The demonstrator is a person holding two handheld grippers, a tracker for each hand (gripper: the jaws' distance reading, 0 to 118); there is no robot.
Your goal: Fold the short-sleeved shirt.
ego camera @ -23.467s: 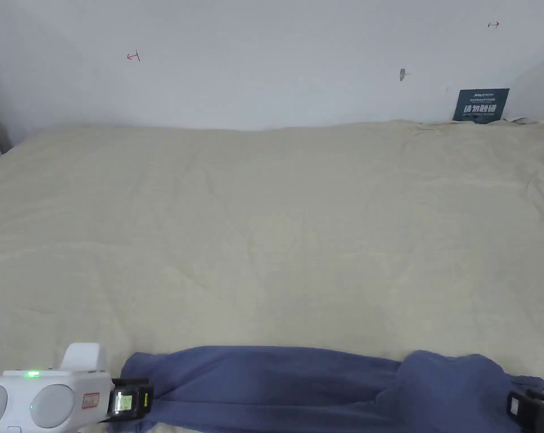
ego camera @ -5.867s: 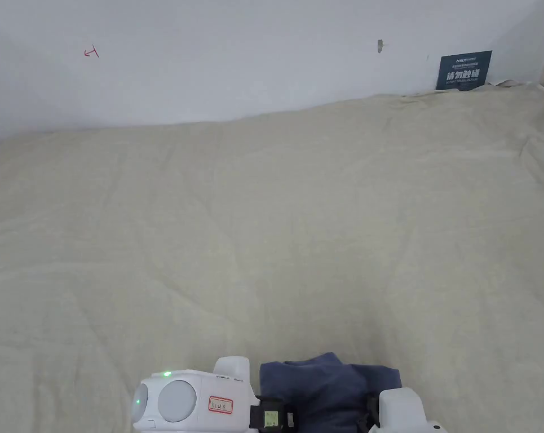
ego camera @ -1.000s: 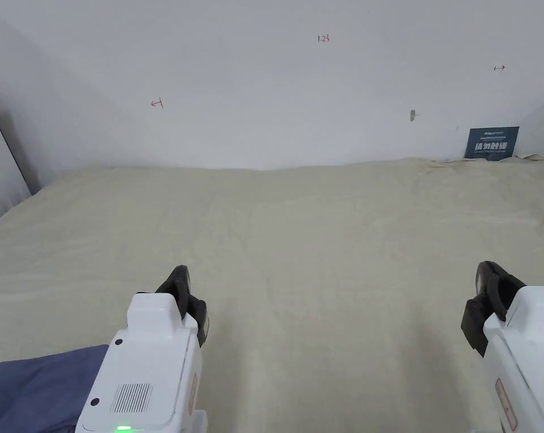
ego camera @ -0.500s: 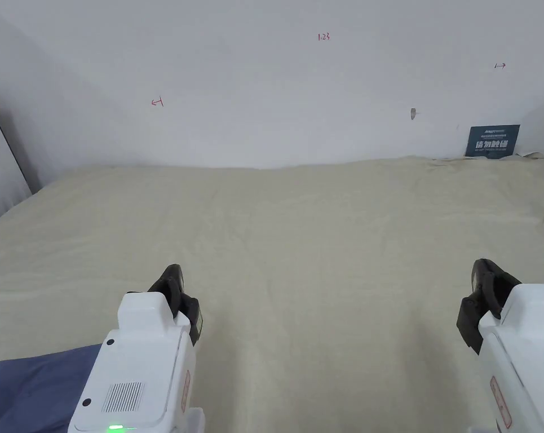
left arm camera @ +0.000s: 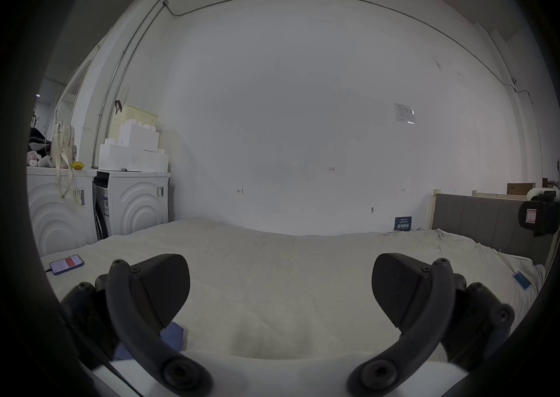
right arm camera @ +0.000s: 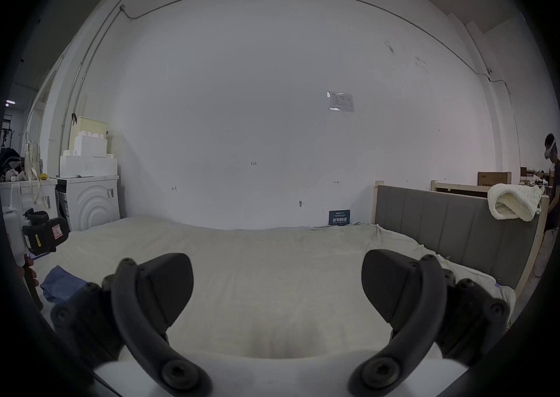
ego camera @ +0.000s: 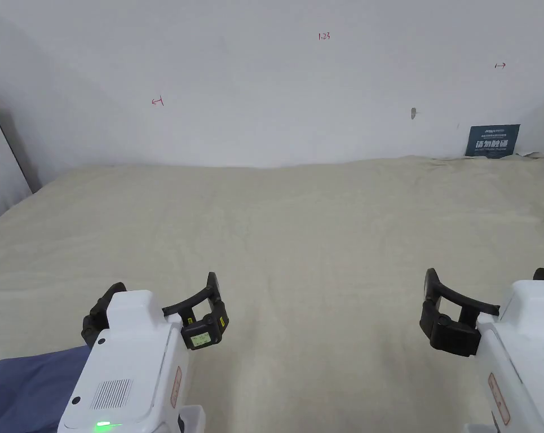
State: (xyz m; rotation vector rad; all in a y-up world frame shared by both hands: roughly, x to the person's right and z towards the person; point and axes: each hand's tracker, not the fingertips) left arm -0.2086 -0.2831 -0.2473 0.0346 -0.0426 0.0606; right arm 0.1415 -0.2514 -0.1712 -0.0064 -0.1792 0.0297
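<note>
Shirt [ego camera: 25, 383] folded on the bed [ego camera: 321, 225], we judge.
Our left claw [ego camera: 158, 307] and right claw [ego camera: 485, 301] have just spread wide, both empty.

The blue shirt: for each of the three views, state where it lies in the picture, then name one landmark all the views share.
Head view: blue shirt, bottom-left corner.
Left gripper view: lower left, behind the left jaw.
Right gripper view: lower left on the bed.
Shared landmark: dark blue sign.

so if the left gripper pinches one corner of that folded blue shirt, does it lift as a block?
Probably not. The blue fabric shirt lies in soft, creased layers, so it would likely droop and unfold. It looks thin, so probably light. On the cream bed sheet, pushing would likely bunch it.
</note>
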